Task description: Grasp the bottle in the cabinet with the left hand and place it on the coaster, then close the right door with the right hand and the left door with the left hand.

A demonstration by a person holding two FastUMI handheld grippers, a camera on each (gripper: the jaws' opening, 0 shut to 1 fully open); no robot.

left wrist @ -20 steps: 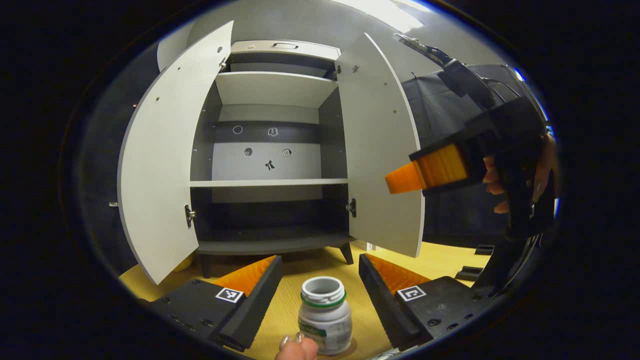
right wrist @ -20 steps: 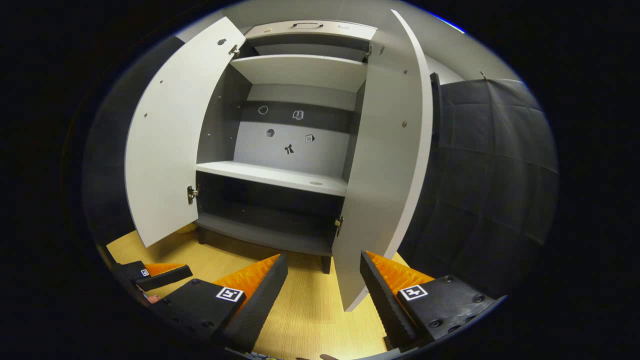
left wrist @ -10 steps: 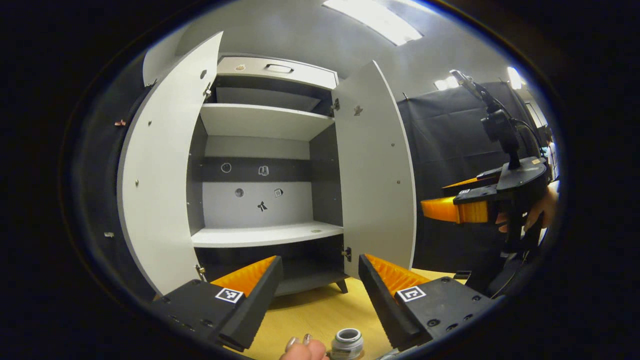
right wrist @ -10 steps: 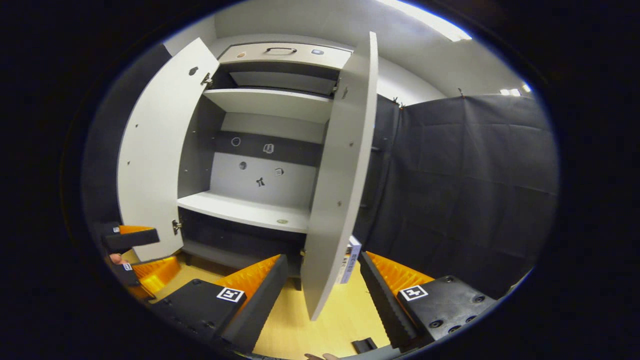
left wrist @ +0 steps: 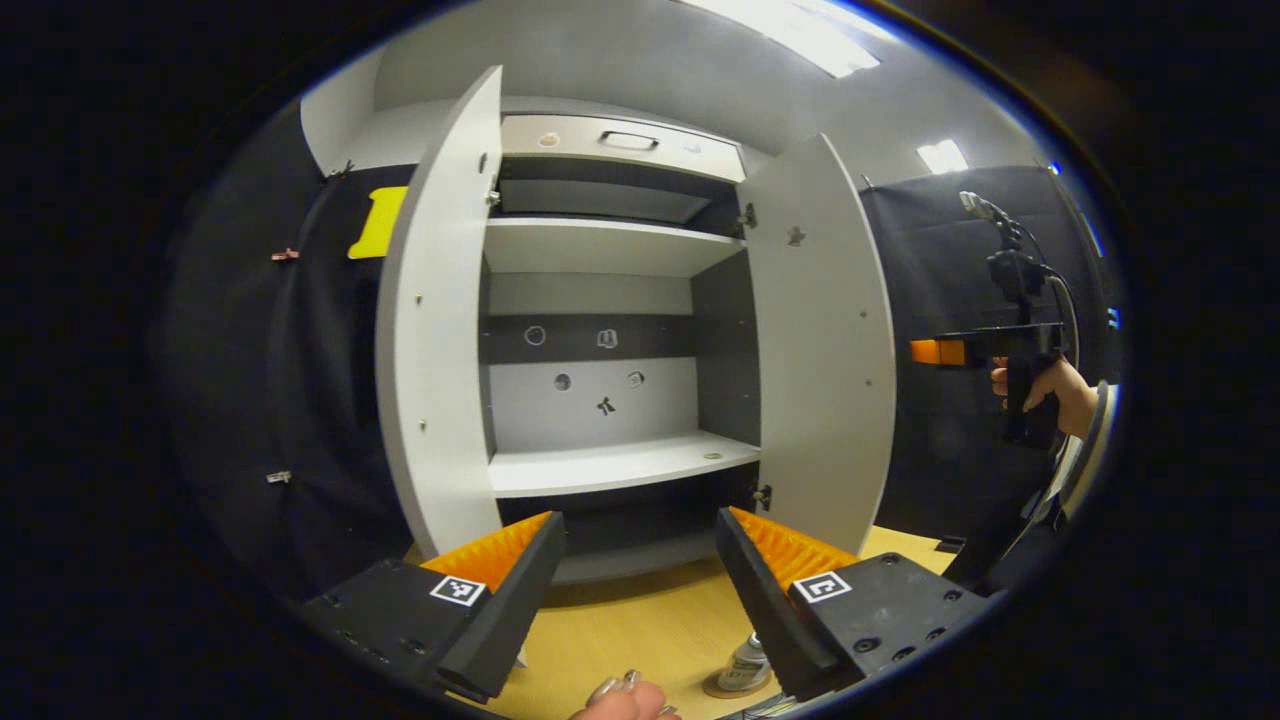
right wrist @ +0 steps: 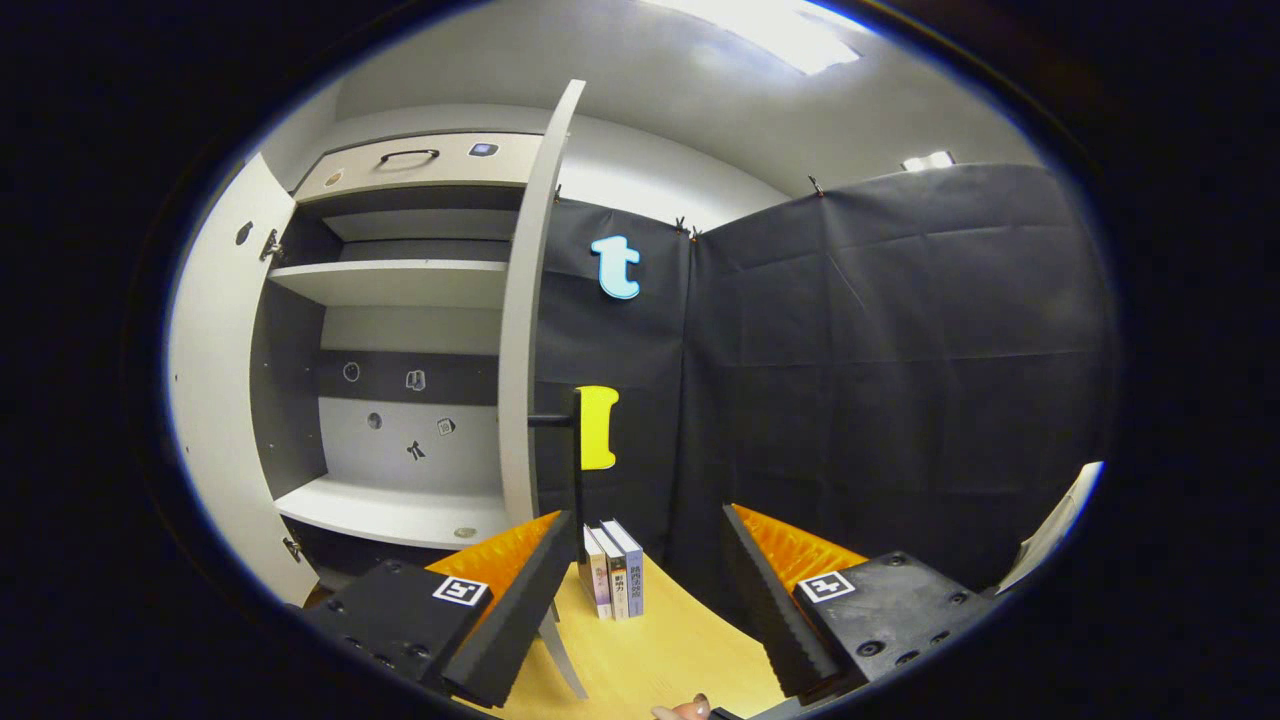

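small white bottle (left wrist: 745,664) on round coaster (left wrist: 722,689) | both grippers (left wrist: 640,570) (right wrist: 645,575) wide, empty | next: right pushes pale-grey right door (right wrist: 527,310) shut

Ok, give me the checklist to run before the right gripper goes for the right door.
1. Bottle on the coaster: ok, it stands on it, low in the left gripper view.
2. Left gripper free: ok, open, nothing between its fingers.
3. Right gripper free: ok, open and empty.
4. Right door open: ok, it stands wide open, seen edge-on in the right gripper view.
5. Right gripper touching the door: not ok, in the left gripper view it is held off to the door's outer side, apart from it.
6. Door's swing path clear: cannot tell; the books stand on the table behind it.
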